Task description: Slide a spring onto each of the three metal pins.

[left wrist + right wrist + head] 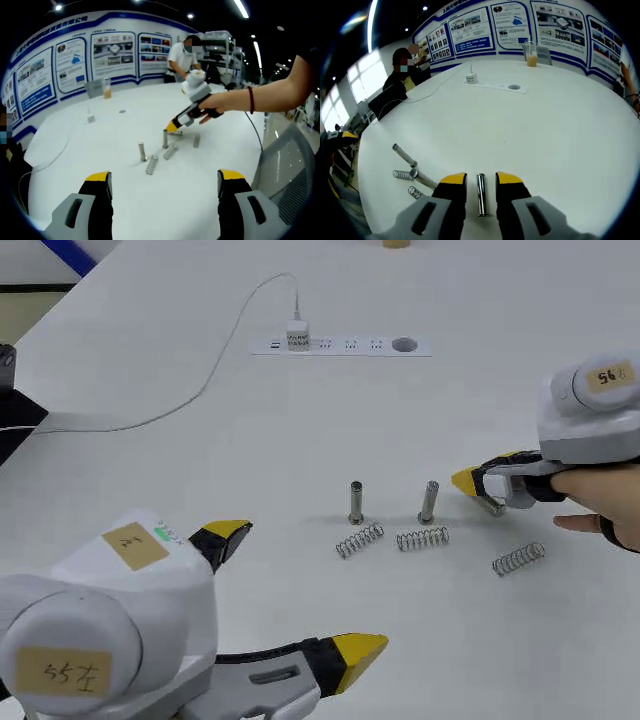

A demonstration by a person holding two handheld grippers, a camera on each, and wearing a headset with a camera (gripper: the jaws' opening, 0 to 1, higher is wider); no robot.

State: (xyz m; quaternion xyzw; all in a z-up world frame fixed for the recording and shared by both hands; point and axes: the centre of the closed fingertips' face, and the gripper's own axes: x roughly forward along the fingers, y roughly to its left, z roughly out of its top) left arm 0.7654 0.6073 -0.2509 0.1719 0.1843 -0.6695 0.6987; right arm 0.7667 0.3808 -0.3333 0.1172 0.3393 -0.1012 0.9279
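Right gripper view: your right claw (481,177), released, straddles the lying pin (481,197), axis 12-to-6, springs (402,174) at 9 o'clock.

On my bench (300,440), left pin (356,501) and right pin (429,501) stand side by side. Left spring (359,539) and middle spring (422,538) lie before them, third spring (518,558) further right, power strip (340,345) behind.

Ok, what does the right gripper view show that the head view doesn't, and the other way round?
Right gripper view adds: the right gripper open, with gaps either side of the lying pin, plus a cup and wall posters.
Head view adds: the left gripper, open in the foreground, and the far-right spring near the hand.
Both share: the two upright pins, springs beside them, and the power strip.
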